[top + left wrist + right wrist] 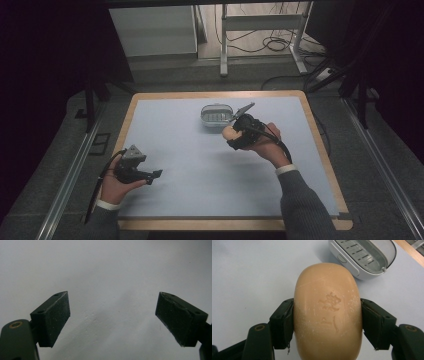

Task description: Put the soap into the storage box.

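Note:
A tan oval bar of soap (328, 312) with a stamped mark is clamped between the jaws of my right gripper (327, 320), which is shut on it. In the high view the soap (229, 133) hangs just in front of a grey soap dish (217, 115) with a slotted insert, and the right gripper (234, 134) points left beside it. The dish (364, 257) lies open and empty at the upper right of the right gripper view. My left gripper (156, 175) rests low at the table's front left, and its jaws (112, 317) stand wide open over bare mat.
A pale blue mat (200, 165) covers the wood-edged table (322, 150). Beyond the far edge are a white cabinet (152, 30), a metal frame (260, 35) and cables on the floor. Dark rails run along both sides of the table.

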Demonstrator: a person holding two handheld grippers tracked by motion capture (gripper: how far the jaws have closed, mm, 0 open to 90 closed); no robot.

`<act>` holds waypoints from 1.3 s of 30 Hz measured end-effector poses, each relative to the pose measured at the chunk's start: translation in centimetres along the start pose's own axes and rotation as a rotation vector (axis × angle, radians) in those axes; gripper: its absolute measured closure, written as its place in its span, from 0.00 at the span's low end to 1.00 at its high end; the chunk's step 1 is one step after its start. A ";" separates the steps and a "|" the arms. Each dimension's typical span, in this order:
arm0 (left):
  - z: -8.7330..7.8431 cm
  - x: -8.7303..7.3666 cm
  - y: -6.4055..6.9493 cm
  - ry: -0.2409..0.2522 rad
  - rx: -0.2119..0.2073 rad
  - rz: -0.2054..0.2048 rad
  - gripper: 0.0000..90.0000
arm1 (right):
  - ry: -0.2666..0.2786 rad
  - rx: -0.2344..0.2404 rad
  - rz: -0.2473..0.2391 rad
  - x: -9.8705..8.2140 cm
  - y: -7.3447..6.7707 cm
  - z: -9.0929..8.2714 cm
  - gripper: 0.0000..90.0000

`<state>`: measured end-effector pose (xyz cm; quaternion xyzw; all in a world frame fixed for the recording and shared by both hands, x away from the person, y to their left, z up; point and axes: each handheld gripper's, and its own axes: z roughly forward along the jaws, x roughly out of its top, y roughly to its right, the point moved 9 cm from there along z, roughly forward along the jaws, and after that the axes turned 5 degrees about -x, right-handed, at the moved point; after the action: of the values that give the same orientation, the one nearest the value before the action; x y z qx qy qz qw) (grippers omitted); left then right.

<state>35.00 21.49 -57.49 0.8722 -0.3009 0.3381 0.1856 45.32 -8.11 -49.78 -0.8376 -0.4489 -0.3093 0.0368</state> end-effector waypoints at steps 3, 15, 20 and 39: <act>0.0 0.0 0.0 0.001 0.001 0.000 0.14 | -0.005 -0.004 0.010 0.1 0.3 0.1 0.36; -0.1 0.0 -0.1 0.002 0.001 0.003 0.14 | -0.002 -0.003 0.018 0.8 1.2 0.6 0.36; -0.1 0.0 -0.1 0.004 0.000 0.002 0.14 | -0.001 -0.002 0.023 1.1 1.5 0.9 0.36; -0.1 0.0 -0.1 0.002 -0.003 0.002 0.14 | -0.014 -0.003 0.035 1.9 3.1 2.5 0.36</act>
<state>35.02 21.67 -57.42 0.8712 -0.3021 0.3387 0.1870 49.74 -7.74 -50.11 -0.8475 -0.4337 -0.3036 0.0378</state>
